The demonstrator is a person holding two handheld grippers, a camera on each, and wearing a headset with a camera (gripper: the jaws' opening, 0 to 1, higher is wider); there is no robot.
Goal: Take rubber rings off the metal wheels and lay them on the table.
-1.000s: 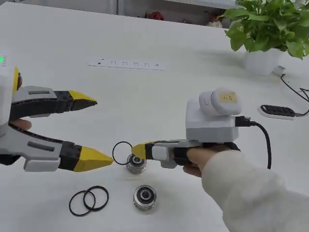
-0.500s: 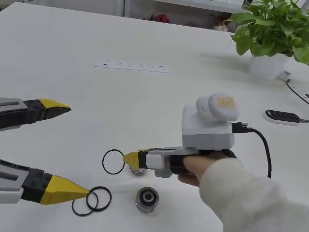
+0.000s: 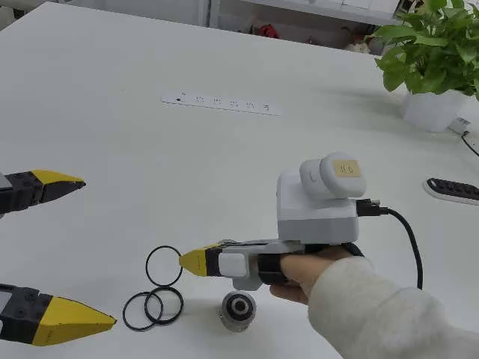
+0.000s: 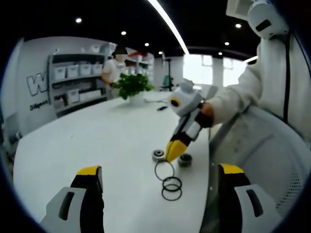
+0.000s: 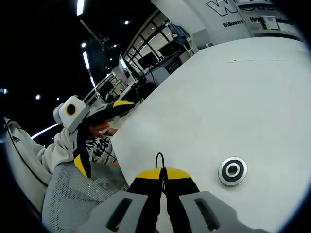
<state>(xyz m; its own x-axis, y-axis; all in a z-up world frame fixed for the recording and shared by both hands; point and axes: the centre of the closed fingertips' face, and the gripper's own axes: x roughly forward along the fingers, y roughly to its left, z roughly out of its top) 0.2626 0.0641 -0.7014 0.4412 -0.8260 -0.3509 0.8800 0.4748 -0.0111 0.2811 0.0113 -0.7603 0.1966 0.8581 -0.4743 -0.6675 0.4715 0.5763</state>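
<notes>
Left gripper (image 3: 99, 252): we see its jaws spread wide, holding nothing.
Loose rings (image 3: 153, 308): two, overlapping, flat on the table (image 3: 150, 149).
Third ring (image 3: 164, 265): just beyond the loose pair, held by its right edge.
Right gripper (image 3: 187, 262): jaws pressed together, pinching that ring.
Metal wheel (image 3: 238, 310): on the table, under our right hand (image 3: 299, 271).

Two overlapping black rubber rings (image 3: 145, 306) flat beside metal wheel (image 3: 238, 310)
</notes>
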